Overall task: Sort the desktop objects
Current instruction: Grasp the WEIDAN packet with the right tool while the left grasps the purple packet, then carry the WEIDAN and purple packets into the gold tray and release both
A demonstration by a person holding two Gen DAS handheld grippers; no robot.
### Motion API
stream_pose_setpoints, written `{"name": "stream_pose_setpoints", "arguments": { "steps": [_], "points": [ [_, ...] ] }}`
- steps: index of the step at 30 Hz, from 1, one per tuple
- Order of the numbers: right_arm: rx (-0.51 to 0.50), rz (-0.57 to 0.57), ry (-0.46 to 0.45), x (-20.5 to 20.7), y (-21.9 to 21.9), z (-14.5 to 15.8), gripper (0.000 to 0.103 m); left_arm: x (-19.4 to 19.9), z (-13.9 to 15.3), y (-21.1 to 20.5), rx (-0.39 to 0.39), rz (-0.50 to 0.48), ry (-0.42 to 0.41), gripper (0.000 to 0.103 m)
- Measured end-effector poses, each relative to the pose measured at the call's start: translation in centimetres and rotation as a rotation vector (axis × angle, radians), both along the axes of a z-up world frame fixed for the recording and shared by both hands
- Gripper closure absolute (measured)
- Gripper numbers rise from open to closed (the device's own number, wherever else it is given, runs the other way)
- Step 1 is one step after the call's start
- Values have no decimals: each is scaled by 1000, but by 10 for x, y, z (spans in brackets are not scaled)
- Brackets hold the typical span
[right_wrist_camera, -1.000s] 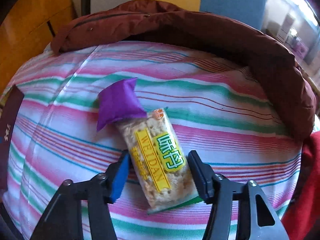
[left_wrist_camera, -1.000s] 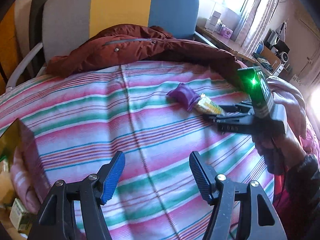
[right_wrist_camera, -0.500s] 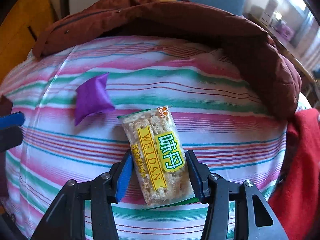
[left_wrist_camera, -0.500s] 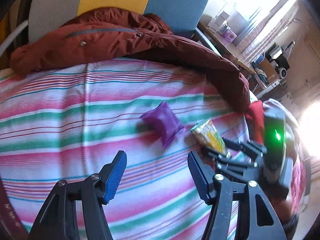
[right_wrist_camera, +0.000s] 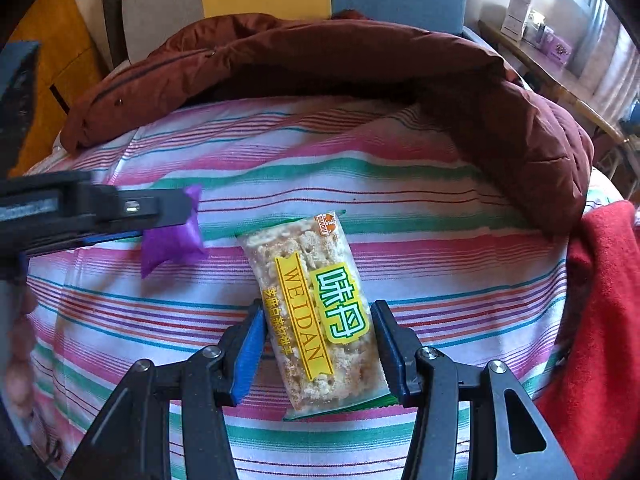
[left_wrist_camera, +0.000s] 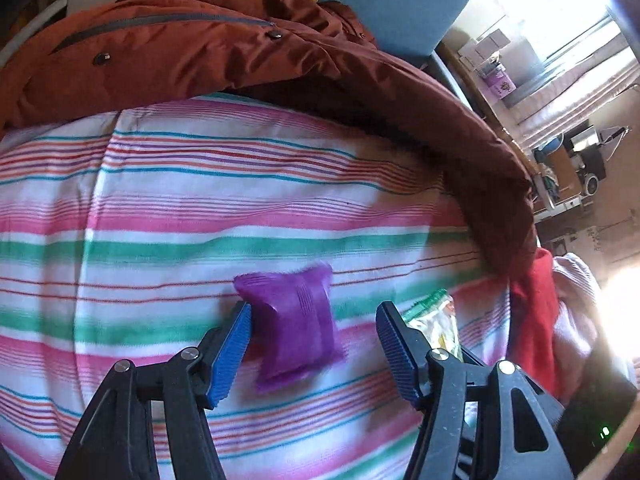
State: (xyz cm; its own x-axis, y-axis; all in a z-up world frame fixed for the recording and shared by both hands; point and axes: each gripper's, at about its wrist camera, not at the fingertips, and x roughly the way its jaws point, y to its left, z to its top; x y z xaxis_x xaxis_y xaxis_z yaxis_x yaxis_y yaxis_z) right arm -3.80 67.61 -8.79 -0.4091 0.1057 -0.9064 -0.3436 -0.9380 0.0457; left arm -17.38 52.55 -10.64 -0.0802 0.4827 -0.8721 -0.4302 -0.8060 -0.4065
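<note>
1. On the striped bedsheet [left_wrist_camera: 200, 208], the purple beanbag [left_wrist_camera: 294, 328] lies between the left tool [left_wrist_camera: 312, 354], fingers apart, its long axis toward 12 o'clock.
2. Right tool [right_wrist_camera: 318, 350] is clamped on the biscuit packet [right_wrist_camera: 316, 312], at the beanbag's 3 o'clock.

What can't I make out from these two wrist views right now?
- Snack packet: left wrist view, mostly hidden behind the left gripper's right finger.
- Purple pouch: right wrist view, top edge covered by the left gripper's finger; blurred in the left view.
- Right gripper: whether its pads press the packet is unclear.
- Shelf items by the window: too small and glared.
</note>
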Motion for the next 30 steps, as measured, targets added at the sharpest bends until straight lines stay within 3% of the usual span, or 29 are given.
{"name": "stream_pose_setpoints", "arguments": {
  "steps": [4,8,12,15,18,27,30],
  "points": [
    [10,-7,1,1,2,1,50,2,-8,9,-41,-18,20,40],
    [7,4,1,3,3,1,50,15,-7,10,-100,-96,113,55],
    [10,28,-17,3,-4,-3,50,35,-7,2,-145,-207,219,63],
    [7,49,-20,5,-7,-4,50,42,-7,-13,-135,-231,236,65],
    [-11,81,-7,17,-13,-1,50,52,-6,-33,-135,-237,232,65],
    [-39,205,27,20,-45,0,50,93,4,-112,-158,-158,331,65],
    [3,227,16,20,-58,-1,50,101,3,-134,-158,-135,352,65]
  ]
}}
